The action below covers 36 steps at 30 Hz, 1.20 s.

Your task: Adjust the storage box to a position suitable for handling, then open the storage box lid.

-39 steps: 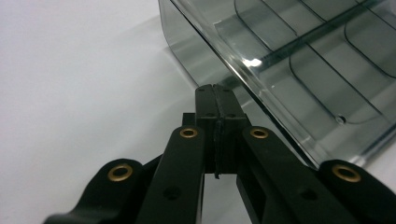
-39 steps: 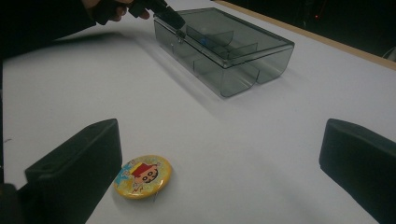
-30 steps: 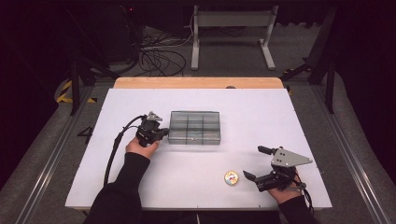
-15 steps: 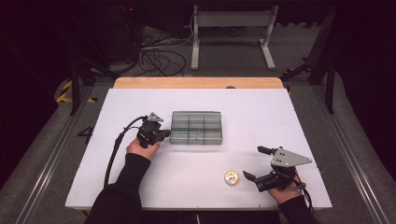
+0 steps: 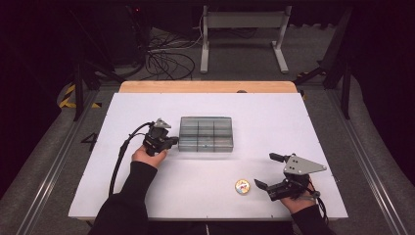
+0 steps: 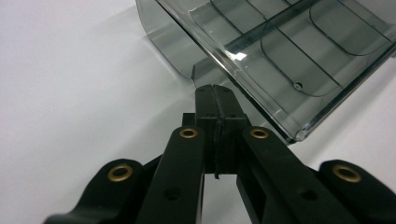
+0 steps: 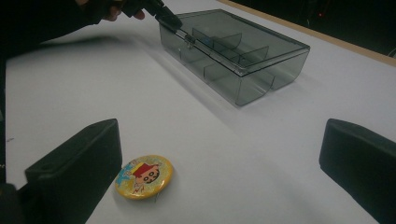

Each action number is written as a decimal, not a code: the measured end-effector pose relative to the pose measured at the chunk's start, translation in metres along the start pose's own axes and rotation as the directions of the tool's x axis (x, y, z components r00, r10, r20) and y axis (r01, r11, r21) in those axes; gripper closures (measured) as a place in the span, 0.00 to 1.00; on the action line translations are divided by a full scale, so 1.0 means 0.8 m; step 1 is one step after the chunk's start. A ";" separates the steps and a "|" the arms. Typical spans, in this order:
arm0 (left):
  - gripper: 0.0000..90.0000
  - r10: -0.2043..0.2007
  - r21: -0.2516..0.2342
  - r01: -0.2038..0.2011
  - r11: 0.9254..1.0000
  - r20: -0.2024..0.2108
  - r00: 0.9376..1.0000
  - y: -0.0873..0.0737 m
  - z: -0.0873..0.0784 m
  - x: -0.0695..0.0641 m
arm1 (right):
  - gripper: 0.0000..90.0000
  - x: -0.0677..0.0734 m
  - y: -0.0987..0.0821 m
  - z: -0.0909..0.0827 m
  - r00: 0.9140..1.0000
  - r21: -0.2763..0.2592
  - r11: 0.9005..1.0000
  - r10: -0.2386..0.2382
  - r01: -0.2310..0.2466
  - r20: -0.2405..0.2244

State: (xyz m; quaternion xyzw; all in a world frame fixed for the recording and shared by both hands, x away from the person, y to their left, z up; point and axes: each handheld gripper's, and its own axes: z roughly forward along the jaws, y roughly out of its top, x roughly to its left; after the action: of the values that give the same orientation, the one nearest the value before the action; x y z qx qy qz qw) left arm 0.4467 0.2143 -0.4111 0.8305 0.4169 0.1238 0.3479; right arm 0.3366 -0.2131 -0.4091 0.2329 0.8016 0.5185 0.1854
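Badge (image 7: 144,177) with cartoon face near right gripper (image 7: 219,154); no legible writing

Inventory at inspection: one white table (image 5: 147,196); one smoked-plastic compartment box (image 5: 206,133), closed, with six compartments counted (two rows of three); one round yellow badge (image 5: 242,186); two handheld grippers, a left gripper (image 5: 168,140) and a right gripper (image 5: 264,170).

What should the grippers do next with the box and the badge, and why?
Probably lift the lid: the left gripper is shut at the latch edge of the box, whose lid is still down. The badge lies on the table beside one jaw of the open right gripper, ungrasped.
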 end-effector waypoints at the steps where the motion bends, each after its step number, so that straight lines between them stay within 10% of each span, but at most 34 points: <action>1: 1.00 -0.001 -0.001 0.001 1.000 0.003 1.000 0.000 -0.001 0.000 | 0.00 0.000 0.000 0.000 1.000 0.001 1.000 0.000 0.000 -0.001; 9: 0.83 0.016 -0.071 -0.017 0.997 -0.008 1.000 -0.001 -0.029 -0.003 | 0.00 0.000 0.012 0.004 1.000 -0.010 1.000 -0.001 0.000 -0.009; 23: 0.29 0.093 -0.224 -0.095 0.970 -0.019 0.995 -0.009 -0.077 -0.032 | 0.00 -0.014 0.038 0.025 0.998 0.019 0.999 0.050 -0.049 -0.036; 36: 0.16 0.080 -0.299 -0.068 0.952 0.028 0.996 -0.024 -0.086 -0.042 | 0.00 -0.017 0.047 0.039 0.997 0.048 0.997 0.057 -0.054 -0.048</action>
State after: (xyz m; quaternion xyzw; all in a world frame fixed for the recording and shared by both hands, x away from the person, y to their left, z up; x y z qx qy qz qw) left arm 0.3798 0.2289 -0.3712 0.7861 0.3549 0.1817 0.4724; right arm 0.3713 -0.1846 -0.3860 0.2464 0.8110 0.5103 0.1455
